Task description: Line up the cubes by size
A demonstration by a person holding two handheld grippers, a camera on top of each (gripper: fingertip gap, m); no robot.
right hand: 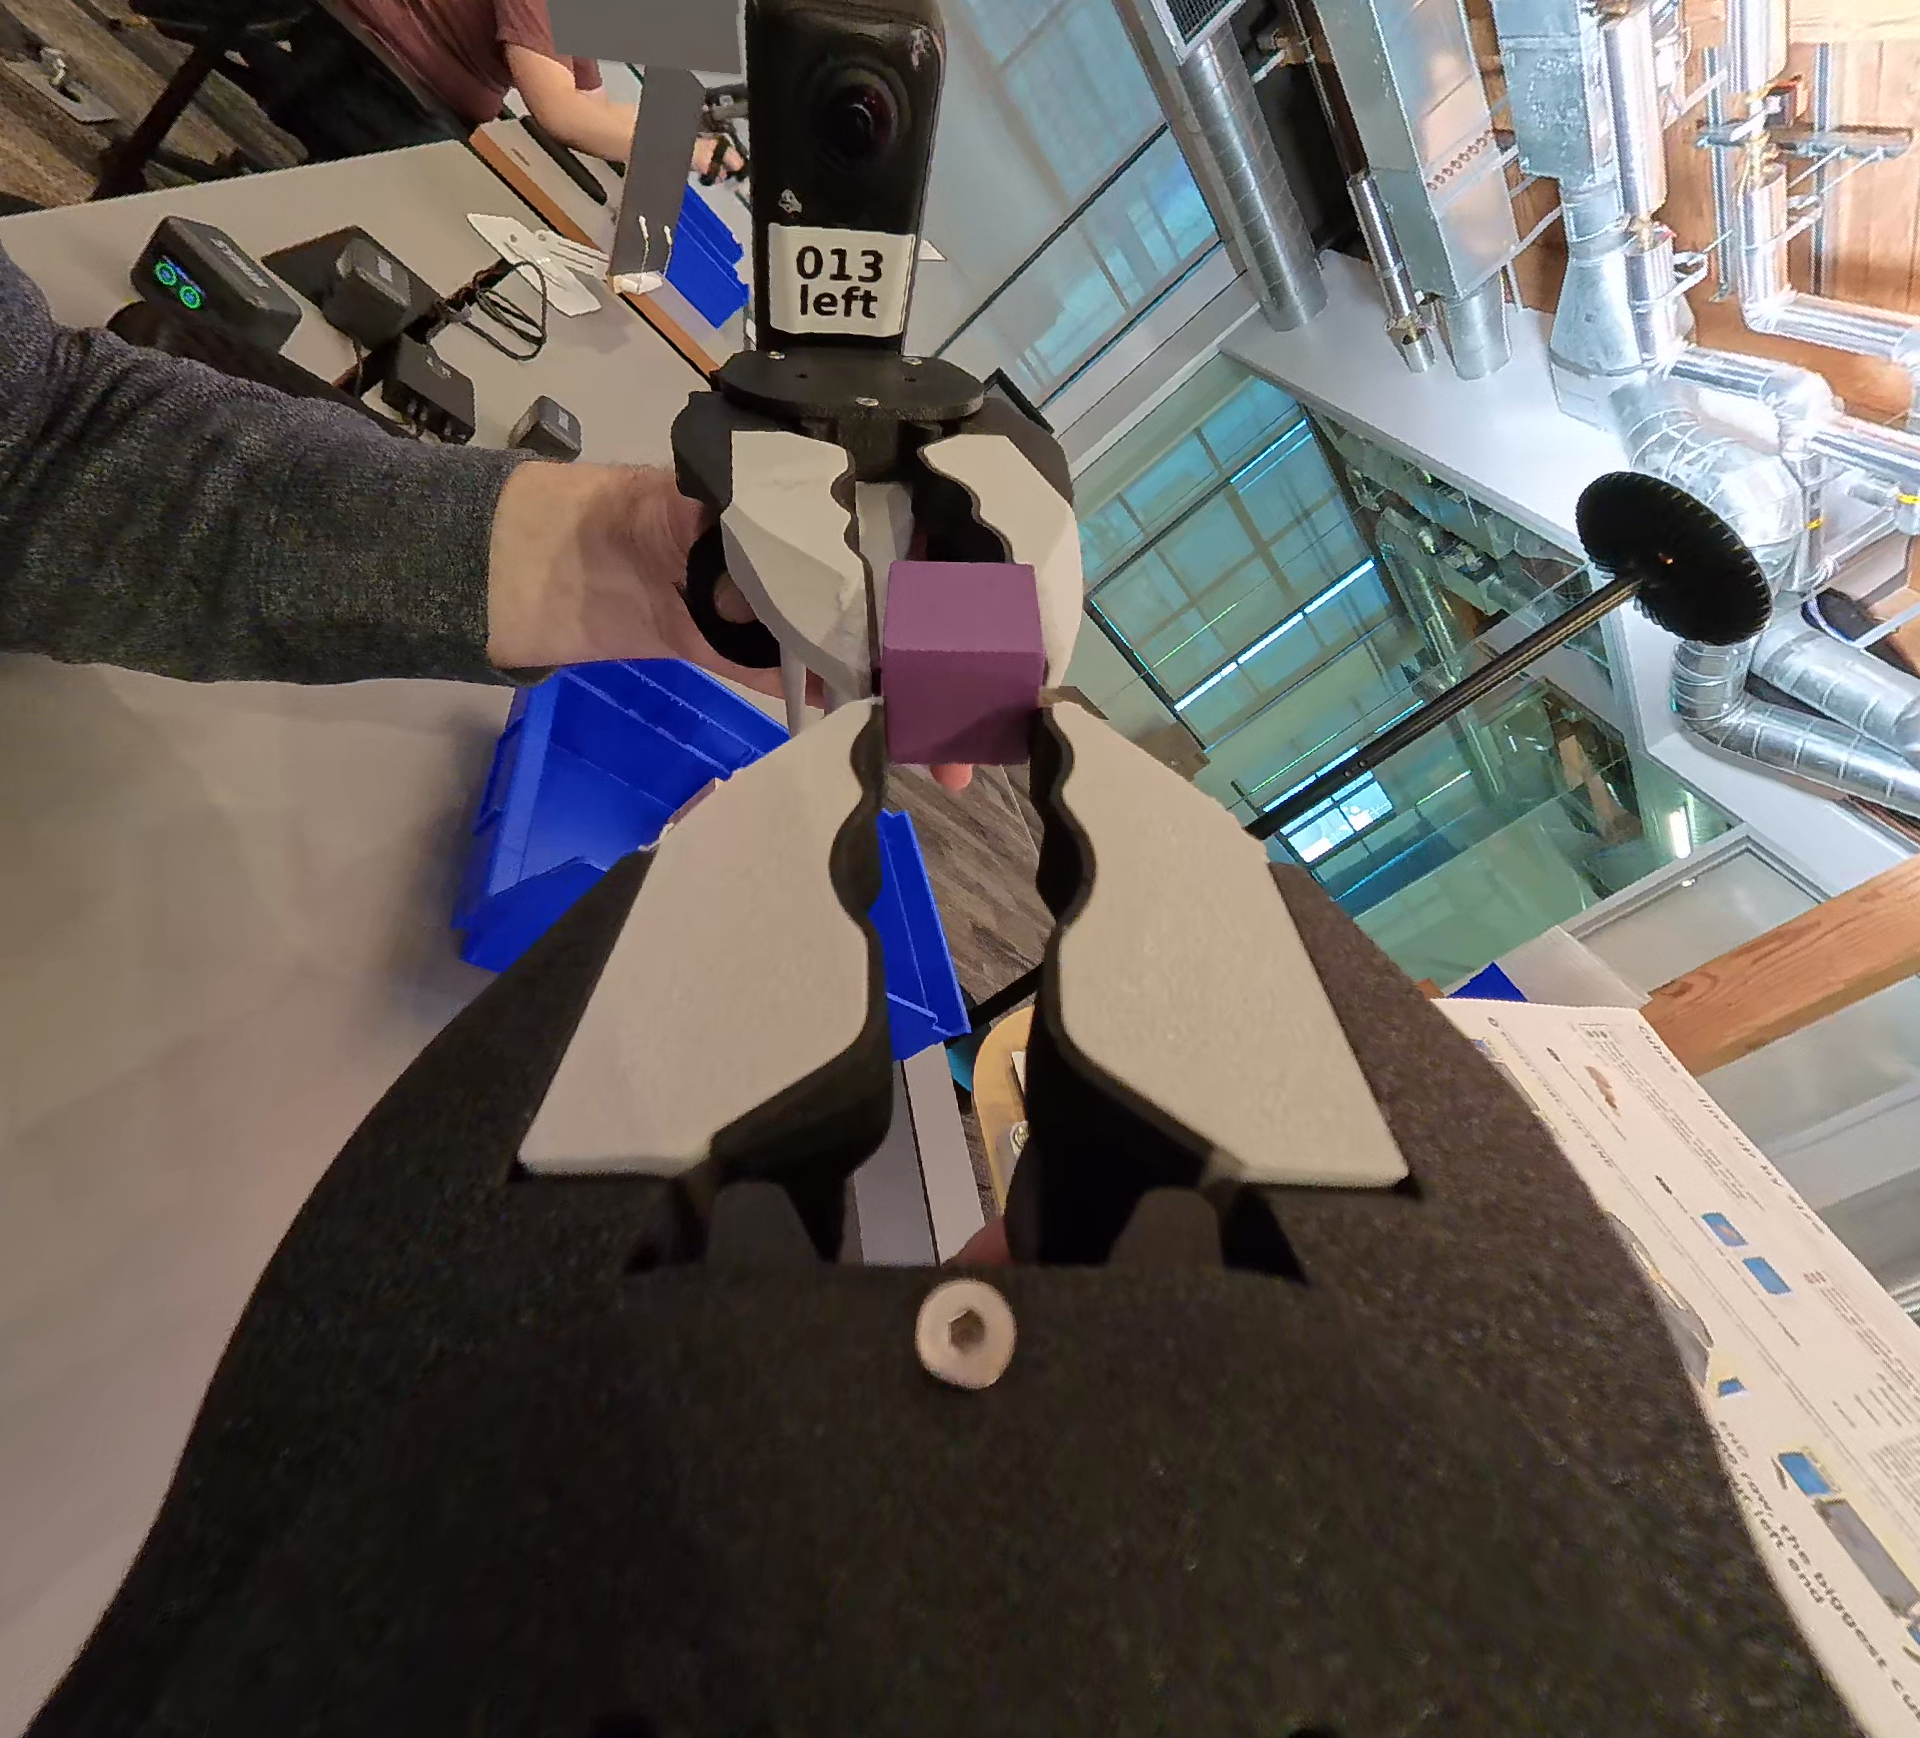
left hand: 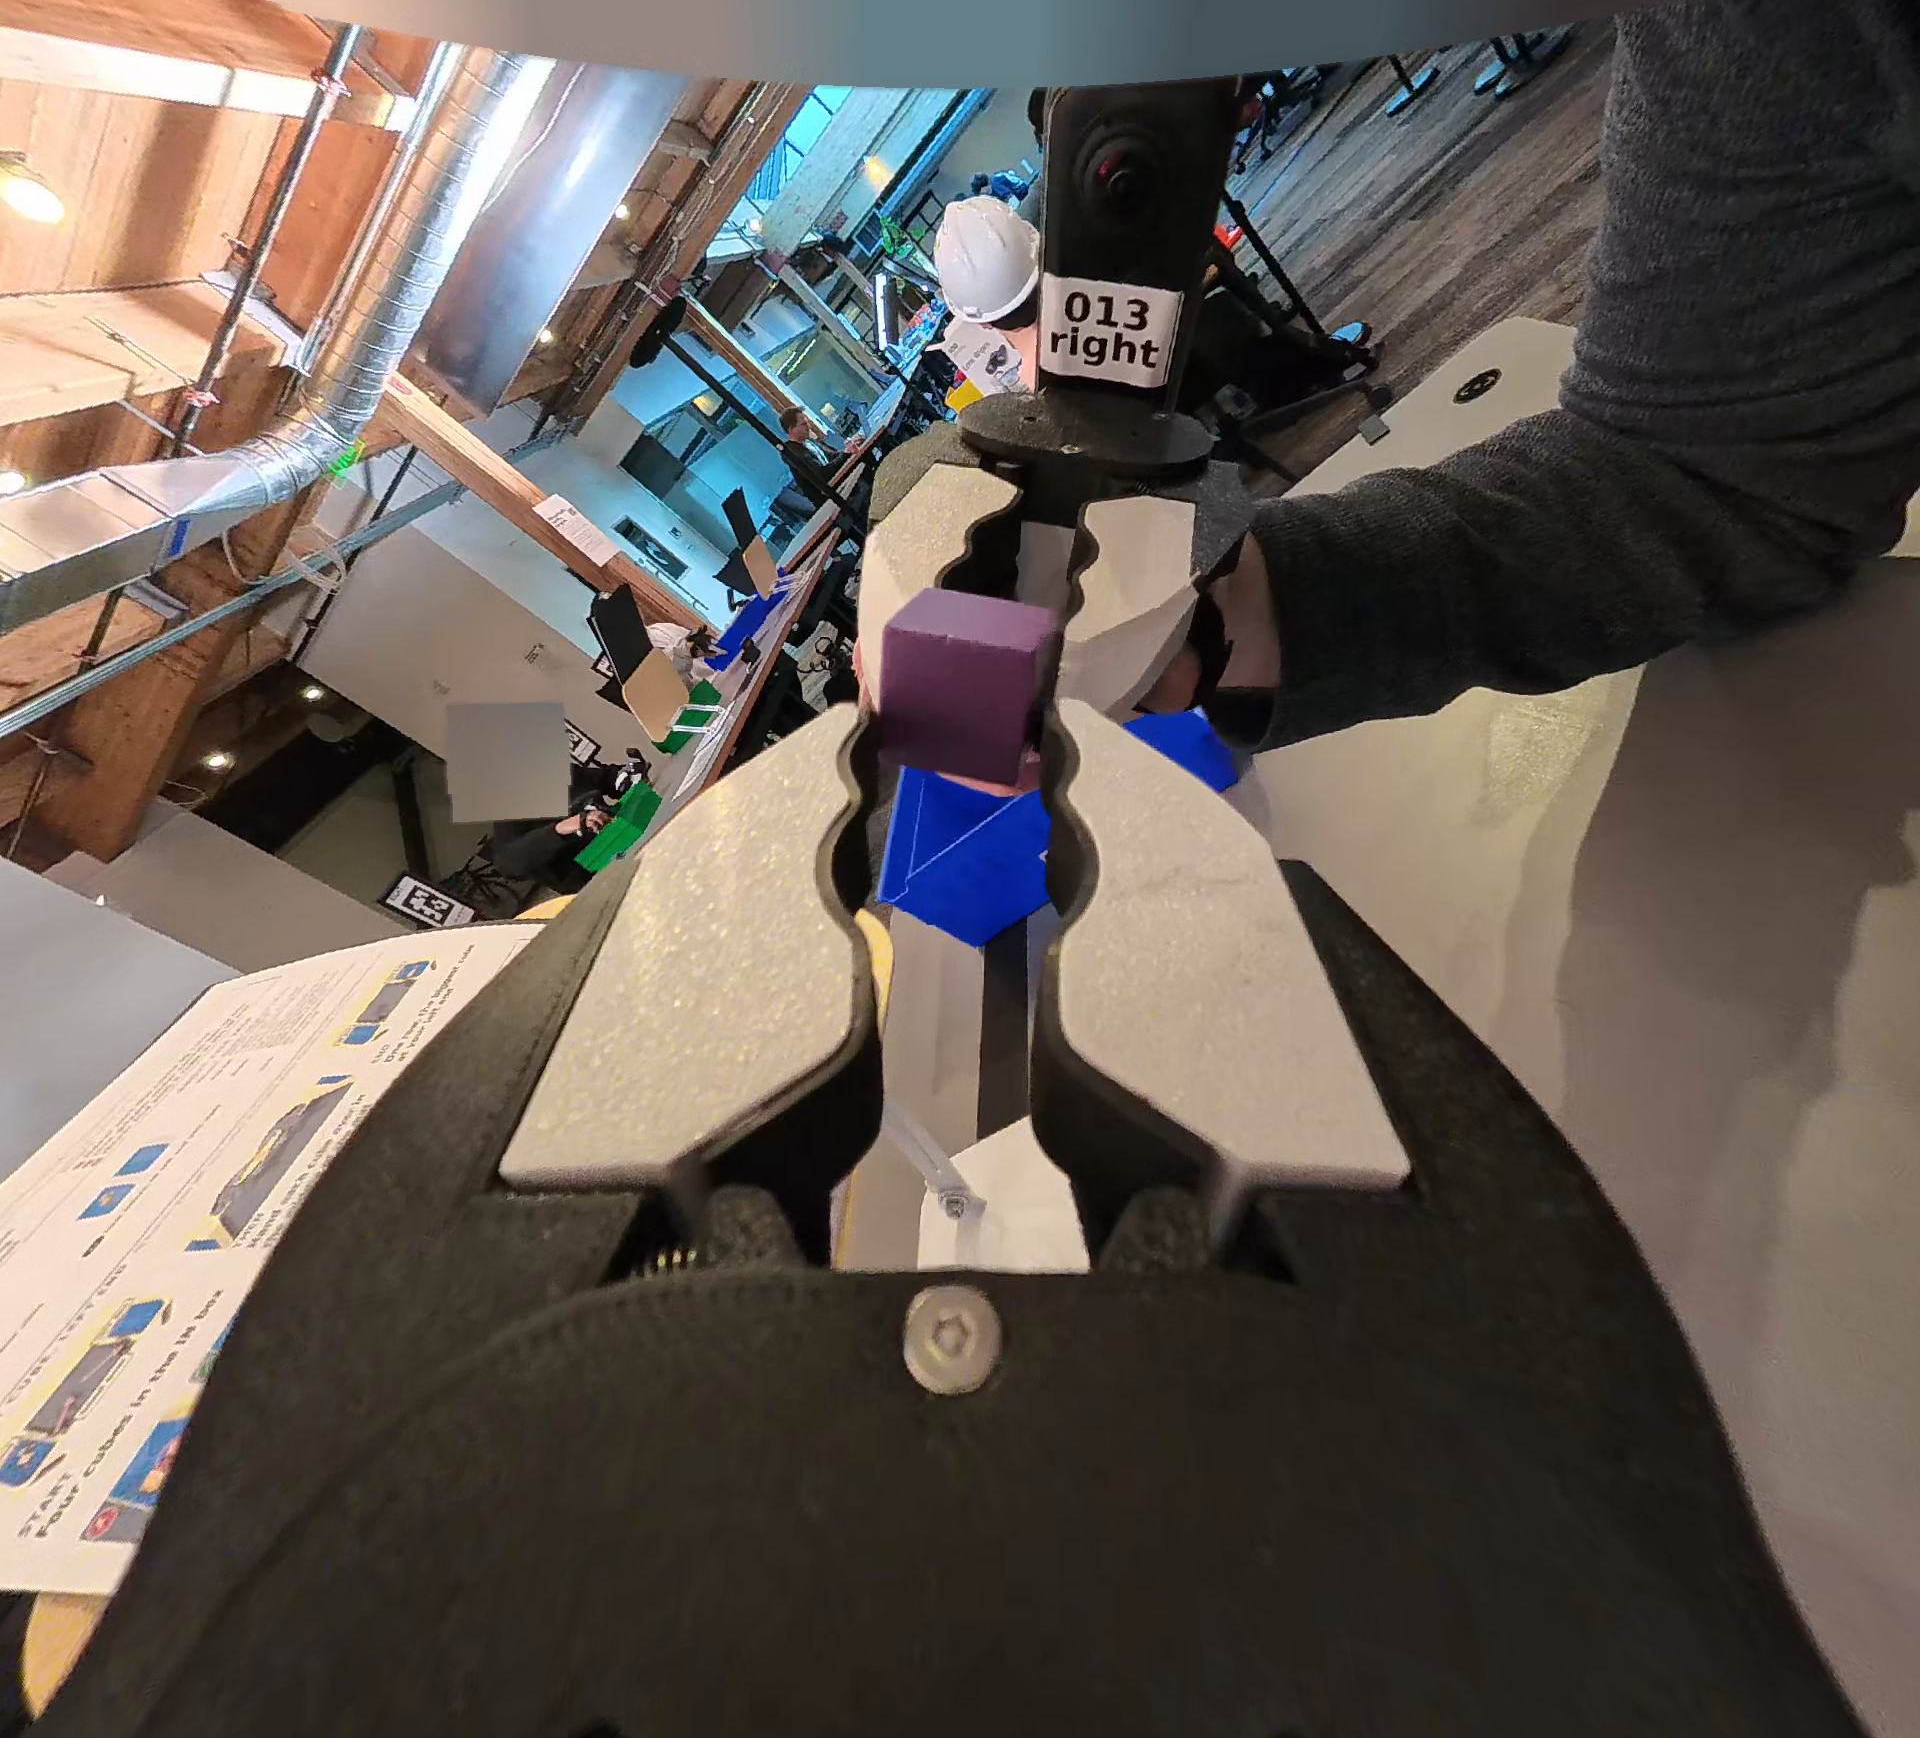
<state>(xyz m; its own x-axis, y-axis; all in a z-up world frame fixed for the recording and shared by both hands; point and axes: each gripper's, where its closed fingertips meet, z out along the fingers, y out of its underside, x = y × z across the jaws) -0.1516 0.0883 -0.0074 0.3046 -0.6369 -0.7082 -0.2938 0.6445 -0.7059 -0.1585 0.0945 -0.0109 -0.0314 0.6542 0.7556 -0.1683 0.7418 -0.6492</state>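
Note:
A small purple cube hangs in the air between my two grippers, which face each other tip to tip. In the left wrist view my left gripper has both fingertips pressed on the cube's near sides. My right gripper grips the same cube from the far side. In the right wrist view the purple cube sits between my right gripper's fingertips, both touching it. My left gripper clamps it from beyond. A blue bin stands on the table below. No other cubes are visible.
The blue bin lies right under the cube. A printed instruction sheet lies on the grey table; the sheet also shows in the right wrist view. Black electronic devices and cables sit at the table's far end. A person sits beyond. Both grippers' tips are close together, under 4 cm apart.

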